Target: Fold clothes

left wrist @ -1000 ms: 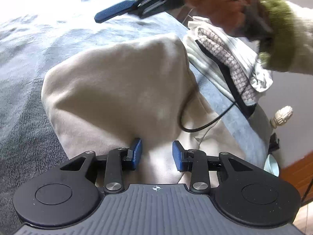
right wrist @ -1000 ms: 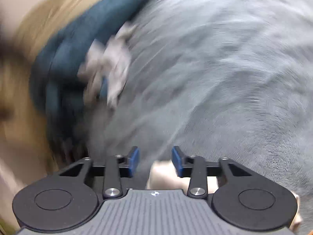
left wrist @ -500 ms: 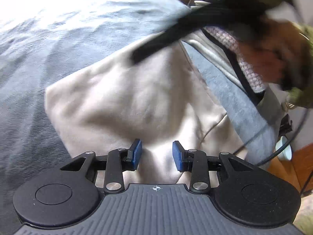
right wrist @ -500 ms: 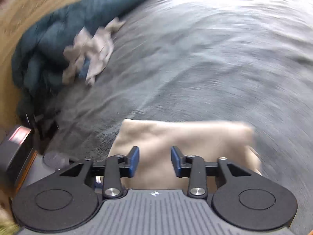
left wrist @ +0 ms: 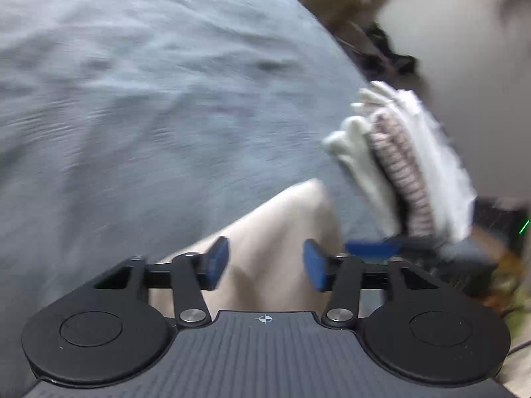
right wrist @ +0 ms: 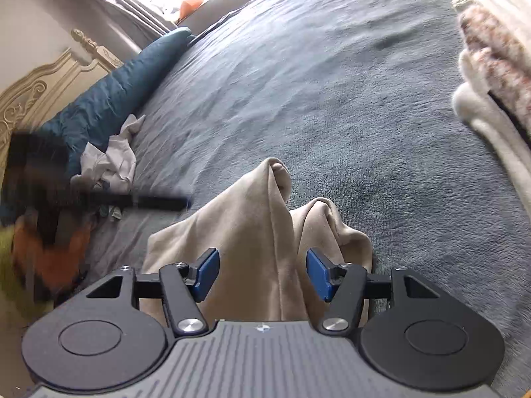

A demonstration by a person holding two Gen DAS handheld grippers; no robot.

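Beige fleece garment (right wrist: 265, 232): bunched in soft ridges on the near part of the grey-blue blanket (right wrist: 332, 83), partly gathered rather than flat, likely mid-fold. Right gripper (right wrist: 262, 275) and left gripper (left wrist: 265, 263): jaws wide apart over the cloth, blue pads clamping nothing (each seemingly poised to take an edge). Surroundings: stack of pale folded clothes (left wrist: 398, 152) set aside at the blanket's edge, teal quilt (right wrist: 109, 99) and crumpled white cloth (right wrist: 109, 159) by the headboard.
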